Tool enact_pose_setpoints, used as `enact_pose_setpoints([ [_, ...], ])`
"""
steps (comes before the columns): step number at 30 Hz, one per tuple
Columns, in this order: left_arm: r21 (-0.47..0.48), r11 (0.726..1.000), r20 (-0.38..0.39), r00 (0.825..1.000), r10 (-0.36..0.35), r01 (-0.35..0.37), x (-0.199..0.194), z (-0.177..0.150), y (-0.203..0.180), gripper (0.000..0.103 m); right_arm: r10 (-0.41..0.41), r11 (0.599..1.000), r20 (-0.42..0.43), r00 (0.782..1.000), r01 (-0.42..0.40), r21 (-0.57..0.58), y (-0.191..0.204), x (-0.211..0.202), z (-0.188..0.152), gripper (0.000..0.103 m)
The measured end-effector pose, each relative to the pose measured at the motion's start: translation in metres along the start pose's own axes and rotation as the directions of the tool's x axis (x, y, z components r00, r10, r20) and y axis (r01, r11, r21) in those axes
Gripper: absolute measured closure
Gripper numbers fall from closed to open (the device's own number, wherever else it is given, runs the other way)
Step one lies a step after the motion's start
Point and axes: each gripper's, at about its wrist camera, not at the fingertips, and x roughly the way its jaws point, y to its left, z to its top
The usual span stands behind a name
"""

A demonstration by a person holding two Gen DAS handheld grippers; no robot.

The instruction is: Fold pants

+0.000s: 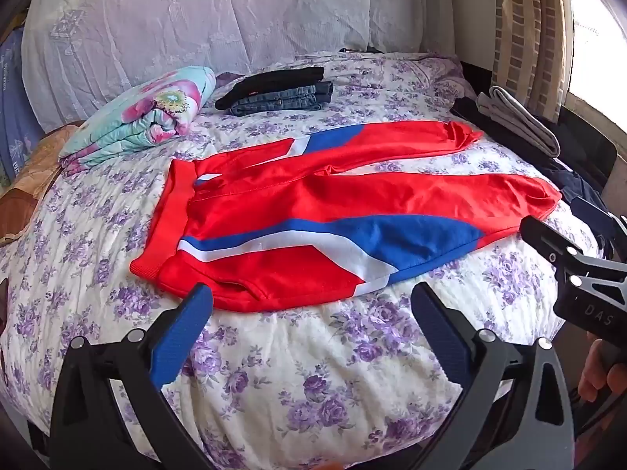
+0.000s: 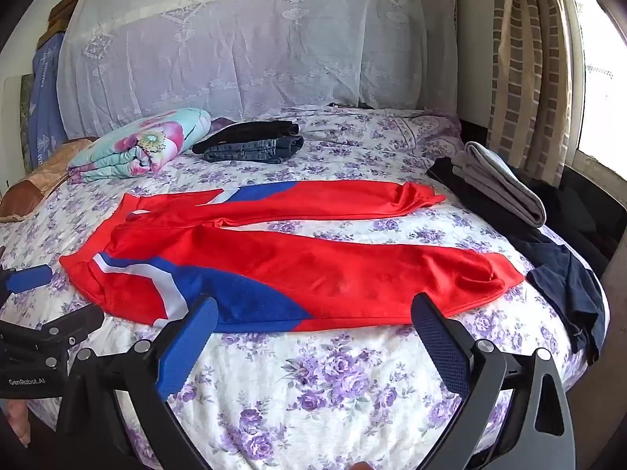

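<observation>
Red pants [image 1: 313,196] with blue and white side stripes lie spread flat on the floral bed, waistband to the left, legs to the right; they also show in the right wrist view [image 2: 313,270]. My left gripper [image 1: 313,313] is open and empty, just in front of the near hip edge. My right gripper [image 2: 313,321] is open and empty, in front of the near leg's lower edge. The right gripper's body shows in the left wrist view [image 1: 580,274], and the left gripper's fingertip shows in the right wrist view [image 2: 31,278].
A folded floral blanket [image 1: 149,113] and folded dark jeans [image 1: 282,94] lie at the back of the bed [image 1: 313,372]. Folded grey and dark clothes [image 2: 501,184] and a navy garment [image 2: 568,286] lie at the right edge. A lace-covered headboard [image 2: 254,39] stands behind.
</observation>
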Motion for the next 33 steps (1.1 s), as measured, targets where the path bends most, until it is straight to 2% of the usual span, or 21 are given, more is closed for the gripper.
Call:
enact_pose_setpoints([
  [33, 0.005, 1.0, -0.006, 1.0, -0.007, 0.007, 0.0028, -0.0031, -0.0035, 0.004, 0.002, 1.0, 0.002, 1.0, -0.002, 0.009, -0.0022, 0.0002, 0.0015, 0.003],
])
